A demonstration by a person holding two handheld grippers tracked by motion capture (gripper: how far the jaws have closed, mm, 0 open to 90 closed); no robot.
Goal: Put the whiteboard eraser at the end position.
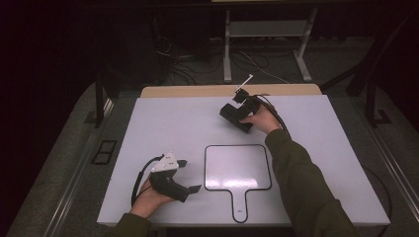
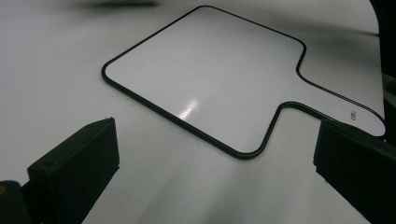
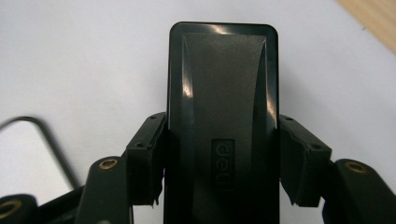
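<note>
A small white paddle-shaped board (image 1: 237, 168) with a black rim lies flat near the table's front, its handle toward the person. In the left gripper view the board (image 2: 210, 70) lies just ahead of my left gripper (image 2: 217, 158). My left gripper (image 1: 190, 175) rests left of the board, open, with nothing between its jaws. At the back of the table my right gripper (image 1: 243, 114) is shut on a black block-shaped eraser (image 1: 236, 120). In the right gripper view the eraser (image 3: 223, 116) is clamped by its long sides in the right gripper (image 3: 223, 154) and sticks out past the jaws above the tabletop.
The white tabletop (image 1: 163, 123) has a wooden strip (image 1: 227, 91) along its far edge. Behind it, white frame legs (image 1: 227, 54) and cables lie on a dark floor. The board's rim corner (image 3: 46, 135) curves in at the left of the right gripper view.
</note>
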